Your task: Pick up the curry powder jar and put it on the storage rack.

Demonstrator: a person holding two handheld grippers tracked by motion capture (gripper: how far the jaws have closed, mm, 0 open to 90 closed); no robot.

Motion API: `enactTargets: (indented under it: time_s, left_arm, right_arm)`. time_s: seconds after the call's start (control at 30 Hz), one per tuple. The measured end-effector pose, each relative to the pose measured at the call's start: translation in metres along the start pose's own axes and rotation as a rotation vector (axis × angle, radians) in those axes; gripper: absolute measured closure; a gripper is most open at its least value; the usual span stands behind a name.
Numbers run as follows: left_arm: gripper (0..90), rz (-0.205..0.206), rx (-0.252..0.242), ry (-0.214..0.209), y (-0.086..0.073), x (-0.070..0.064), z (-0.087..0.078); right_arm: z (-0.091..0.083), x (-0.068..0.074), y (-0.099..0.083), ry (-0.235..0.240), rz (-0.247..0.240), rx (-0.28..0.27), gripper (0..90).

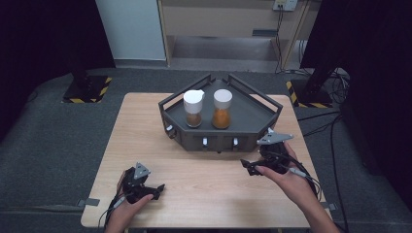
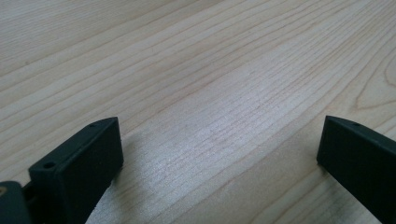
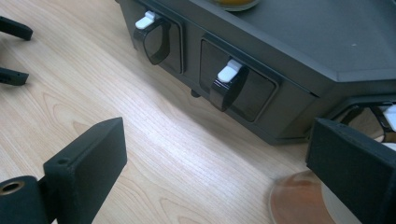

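A dark grey three-sided rack [image 1: 253, 118] stands at the back middle of the wooden table [image 1: 204, 189]. It holds two white-capped jars, one with brown spice [image 1: 193, 109] and one with orange spice [image 1: 222, 109]. My left gripper [image 1: 159, 191] rests low at the front left, open, over bare wood [image 2: 219, 126]. My right gripper [image 1: 246, 167] hovers open just in front of the rack's right front corner [image 3: 217, 128]. Its view shows two dark white-tipped hooks [image 3: 228, 84] on the rack's front wall. A round, clear, orange-tinted object [image 3: 294, 203] lies by its right jaw, partly hidden.
The table's edges are near both hands. Around the table is grey carpet with cables [image 1: 320, 128] at the right and hazard-striped stand bases [image 1: 87, 90] at the back. The left gripper's two jaws [image 3: 11, 29] show at the far left of the right gripper view.
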State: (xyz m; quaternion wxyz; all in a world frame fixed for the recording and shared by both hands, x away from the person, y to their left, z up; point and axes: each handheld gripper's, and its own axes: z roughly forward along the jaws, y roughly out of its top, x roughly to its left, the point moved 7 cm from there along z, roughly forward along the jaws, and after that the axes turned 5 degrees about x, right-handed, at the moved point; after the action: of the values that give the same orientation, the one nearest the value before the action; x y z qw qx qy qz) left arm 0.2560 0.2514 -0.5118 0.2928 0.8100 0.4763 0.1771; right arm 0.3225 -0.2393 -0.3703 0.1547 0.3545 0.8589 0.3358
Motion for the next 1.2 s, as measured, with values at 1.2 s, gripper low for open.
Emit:
enactTargets:
  time_s: [1.2]
  left_arm:
    - [0.0, 0.000, 0.000, 0.000, 0.000, 0.000, 0.000]
  right_arm:
    - [-0.021, -0.044, -0.035, -0.097, 0.054, -0.012, 5.1]
